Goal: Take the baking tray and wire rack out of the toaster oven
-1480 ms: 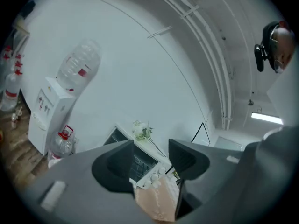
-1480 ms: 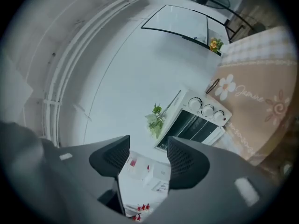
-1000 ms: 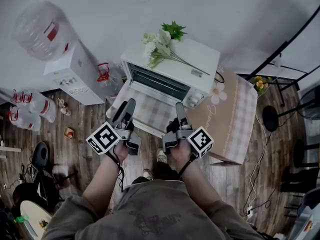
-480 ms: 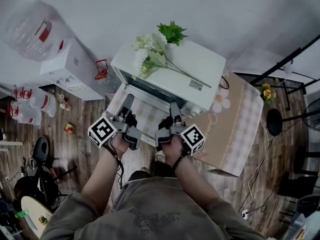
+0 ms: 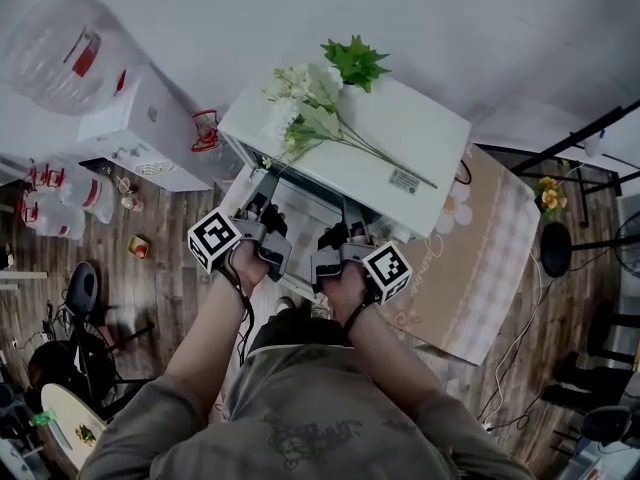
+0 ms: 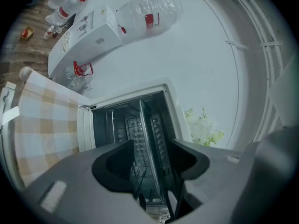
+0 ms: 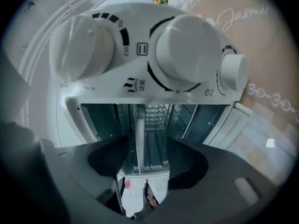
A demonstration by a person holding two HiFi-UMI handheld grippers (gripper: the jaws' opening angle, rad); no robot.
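The white toaster oven (image 5: 400, 138) stands with its door (image 5: 296, 214) folded down. Both grippers reach into its mouth side by side. My left gripper (image 5: 262, 200) is open; in the left gripper view (image 6: 152, 155) the dark cavity (image 6: 119, 122) fills the gap, with a pale tray edge (image 6: 145, 139) and rack wires (image 6: 135, 132) ahead of the jaws. My right gripper (image 5: 350, 218) is open and its jaws have just been opening. In the right gripper view (image 7: 147, 155) the tray's front edge (image 7: 138, 139) and rack wires (image 7: 161, 113) lie ahead in the gap, untouched by the pads.
Artificial flowers (image 5: 320, 108) lie on the oven's top. Its knobs (image 7: 187, 50) sit just above the right gripper. A beige cloth covers the table (image 5: 480, 258). A white water dispenser (image 5: 140, 128) with its bottle (image 5: 60, 53) stands to the left, bottles (image 5: 50, 208) on the floor beside it.
Both grippers have moved forward and down from in front of the door to the oven's mouth. The oven sits larger and nearer in the head view.
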